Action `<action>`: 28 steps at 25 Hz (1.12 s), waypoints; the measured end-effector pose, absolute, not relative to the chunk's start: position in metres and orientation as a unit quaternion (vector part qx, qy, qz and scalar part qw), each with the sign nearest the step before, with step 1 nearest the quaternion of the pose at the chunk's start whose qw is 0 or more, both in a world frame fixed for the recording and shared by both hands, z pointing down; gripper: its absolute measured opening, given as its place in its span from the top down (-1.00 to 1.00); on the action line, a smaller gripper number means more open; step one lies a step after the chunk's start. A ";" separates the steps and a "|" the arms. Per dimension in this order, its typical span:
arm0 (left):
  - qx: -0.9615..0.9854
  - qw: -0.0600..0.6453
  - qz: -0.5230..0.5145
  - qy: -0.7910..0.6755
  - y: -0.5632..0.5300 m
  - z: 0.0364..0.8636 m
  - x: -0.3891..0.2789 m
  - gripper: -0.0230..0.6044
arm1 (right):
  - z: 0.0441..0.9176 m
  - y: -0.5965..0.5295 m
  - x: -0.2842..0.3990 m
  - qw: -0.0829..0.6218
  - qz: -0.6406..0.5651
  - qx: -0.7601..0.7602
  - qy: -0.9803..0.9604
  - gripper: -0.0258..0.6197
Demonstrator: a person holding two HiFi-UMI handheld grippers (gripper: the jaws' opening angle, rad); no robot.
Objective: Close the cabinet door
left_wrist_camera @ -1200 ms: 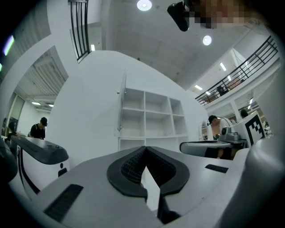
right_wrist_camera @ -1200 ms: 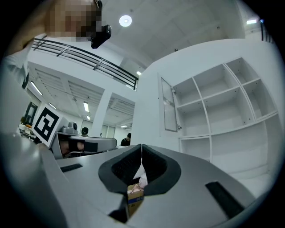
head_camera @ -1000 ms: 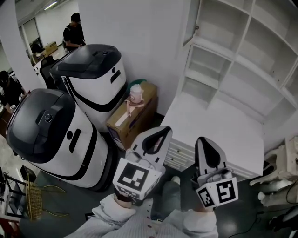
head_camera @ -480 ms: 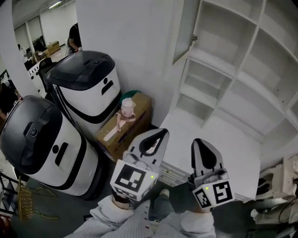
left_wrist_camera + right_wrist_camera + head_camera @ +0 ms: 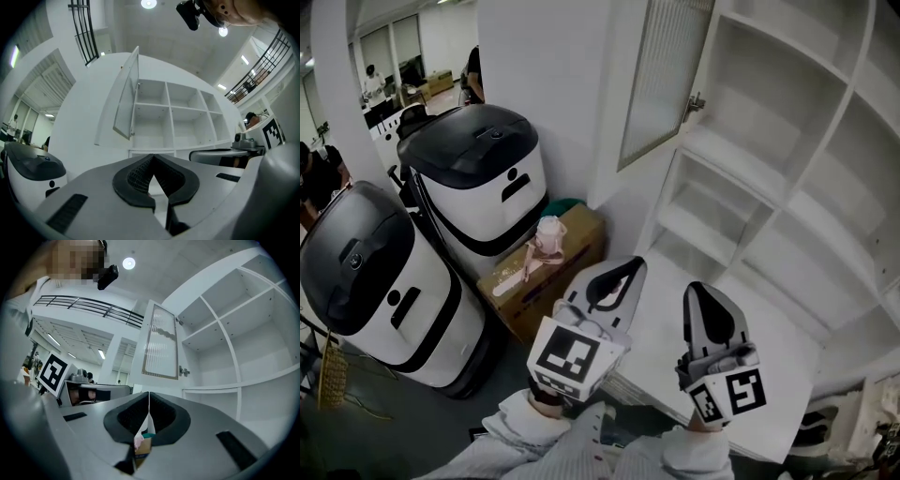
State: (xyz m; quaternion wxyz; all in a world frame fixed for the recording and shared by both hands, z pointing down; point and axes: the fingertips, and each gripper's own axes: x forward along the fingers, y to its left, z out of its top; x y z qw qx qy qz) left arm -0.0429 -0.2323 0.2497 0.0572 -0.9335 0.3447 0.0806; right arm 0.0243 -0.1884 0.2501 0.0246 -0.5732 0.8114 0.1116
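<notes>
Cabinet [image 5: 787,169], white, open shelving, fills the right half of the head view, and the compartments seen are bare. Two large white machines with black tops stand at left against the wall, one nearer the wall [image 5: 478,178] and one closer to the camera [image 5: 375,281], side by side and close together. The cabinet door [image 5: 661,80] has a white frame with a ribbed translucent panel. It stands swung open at the upper left corner of the cabinet, angled out from the shelves and well clear of its closed position. The left gripper view shows it edge-on [image 5: 125,96], and the right gripper view shows its panel face [image 5: 161,343]. A white tabletop [image 5: 750,309] sits at the foot of the shelves, under both tongs. A cardboard box [image 5: 548,272] is on the floor between the machines and the cabinet, with a pinkish item [image 5: 546,239] on top, too small to identify.

The left tongs [image 5: 630,265] are clenched, pads together, with nothing between them [image 5: 151,157]. The right tongs [image 5: 694,287] are also clenched and empty [image 5: 149,393]. The box shows only through the slot below the right tongs' pads, far behind. Both tongs point towards the shelves, below the door and apart from it. A small metal fitting [image 5: 696,103] sits on the door edge nearest the shelves.
</notes>
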 end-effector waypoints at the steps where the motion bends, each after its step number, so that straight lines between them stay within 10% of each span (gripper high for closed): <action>1: -0.931 0.058 0.082 0.350 -0.237 0.248 -0.037 0.89 | 0.251 -0.193 0.031 0.024 0.111 -0.568 0.815 0.88; 28: -0.914 0.040 0.089 0.395 -0.305 0.245 -0.040 0.89 | 0.260 -0.264 0.032 0.041 0.080 -0.506 0.858 0.88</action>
